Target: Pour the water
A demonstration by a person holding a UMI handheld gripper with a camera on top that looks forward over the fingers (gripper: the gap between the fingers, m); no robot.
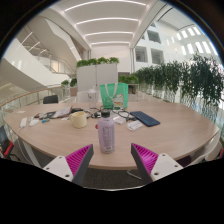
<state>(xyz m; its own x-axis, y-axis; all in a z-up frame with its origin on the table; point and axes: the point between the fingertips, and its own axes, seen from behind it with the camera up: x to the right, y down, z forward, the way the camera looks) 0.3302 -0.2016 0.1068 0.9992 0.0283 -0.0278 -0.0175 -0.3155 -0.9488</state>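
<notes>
On the long wooden table [170, 122] ahead of us stands a clear plastic water bottle [106, 132] with a pale cap, upright, just beyond our fingertips and roughly centred between them. Our gripper [112, 160] is spread wide, the two magenta pads [76, 159] well apart, and it holds nothing; the bottle is ahead of the fingers, not yet between them.

To its left, near but apart, sits a cream-coloured mug [79, 119], which we judge to be the likely vessel to fill. Farther back stand two green, translucent objects [114, 97], perhaps glasses or a jug; we cannot tell which. A dark tablet or notebook [145, 118] lies to the right, and some small clutter [45, 117] lies at the left end of the table. Planters with greenery [185, 82] line the room beyond.

We judge the step in hand to be the approach and grasp of the bottle. To do it well, we should advance straight, keeping the bottle centred so neither finger knocks it over, and close on the body somewhat above the middle, below the neck, so the tilt is easy to control. We cannot tell whether the cap is screwed on; if it is, pouring cannot proceed. A thin bottle may buckle, so we should squeeze only firmly enough to hold.
</notes>
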